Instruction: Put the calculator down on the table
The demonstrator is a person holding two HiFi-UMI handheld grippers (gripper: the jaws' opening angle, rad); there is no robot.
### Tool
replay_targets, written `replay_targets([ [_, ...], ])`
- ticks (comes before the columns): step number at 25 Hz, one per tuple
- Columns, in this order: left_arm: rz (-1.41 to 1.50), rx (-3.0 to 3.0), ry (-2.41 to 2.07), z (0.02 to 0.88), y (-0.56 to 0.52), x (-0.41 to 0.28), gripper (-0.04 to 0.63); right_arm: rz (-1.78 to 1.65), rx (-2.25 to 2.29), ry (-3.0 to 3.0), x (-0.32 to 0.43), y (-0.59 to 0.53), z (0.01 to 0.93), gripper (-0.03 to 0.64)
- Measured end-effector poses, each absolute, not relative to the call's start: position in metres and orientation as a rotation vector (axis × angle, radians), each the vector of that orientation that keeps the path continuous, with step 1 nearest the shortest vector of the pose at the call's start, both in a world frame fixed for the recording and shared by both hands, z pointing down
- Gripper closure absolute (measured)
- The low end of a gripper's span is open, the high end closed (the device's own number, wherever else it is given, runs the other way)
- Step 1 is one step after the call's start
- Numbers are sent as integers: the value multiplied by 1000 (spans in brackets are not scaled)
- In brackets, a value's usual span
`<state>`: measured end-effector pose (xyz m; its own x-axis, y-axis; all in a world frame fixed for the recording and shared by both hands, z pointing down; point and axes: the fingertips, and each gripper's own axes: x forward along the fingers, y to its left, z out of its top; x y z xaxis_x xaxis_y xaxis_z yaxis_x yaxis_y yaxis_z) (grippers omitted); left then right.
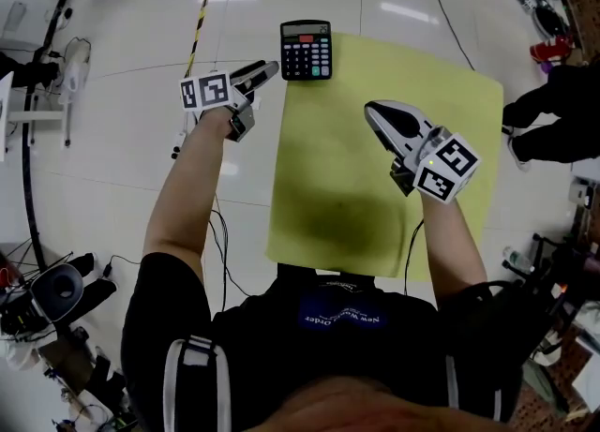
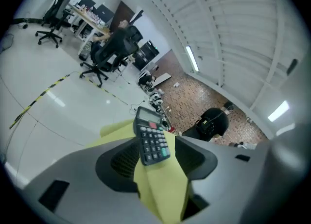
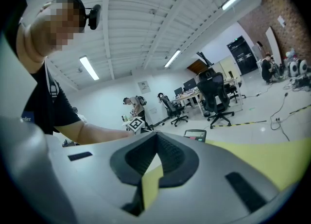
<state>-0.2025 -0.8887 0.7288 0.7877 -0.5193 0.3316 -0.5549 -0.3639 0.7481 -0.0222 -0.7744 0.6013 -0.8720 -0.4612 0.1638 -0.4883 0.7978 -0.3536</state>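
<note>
Calculator [image 1: 306, 49]: black desktop type with a grey display strip at its far end, rows of pale keys, red keys just under the display and one teal key at the near right corner. Its lettering is too small to read. It lies flat at the far left corner of the yellow-green surface [image 1: 375, 168].

Left hand-held gripper [image 1: 267, 72]: released, jaws wide apart, just near and left of the calculator without touching it.

Right hand-held gripper [image 1: 373, 111]: clenched and empty, over the right of the surface.
</note>
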Motion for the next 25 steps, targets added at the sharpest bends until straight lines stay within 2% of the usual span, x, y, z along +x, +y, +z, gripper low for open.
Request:
replay_targets([
  [7, -203, 2276, -664, 587, -762, -185, 380, 532, 836, -2861, 24, -748, 542, 629],
  [13, -245, 2482, -588, 476, -693, -142, 383, 415, 915, -2857, 51, -710, 457, 629],
  [15, -215, 2545, -578, 455, -675, -126, 511, 349, 932, -2858, 58, -691, 431, 629],
  [17, -218, 2595, -551, 433, -655, -109, 579, 283, 951, -2859, 65, -671, 407, 629],
  [25, -253, 2807, -412, 380, -571, -55, 588, 205, 1063, -2860, 102, -599, 355, 629],
])
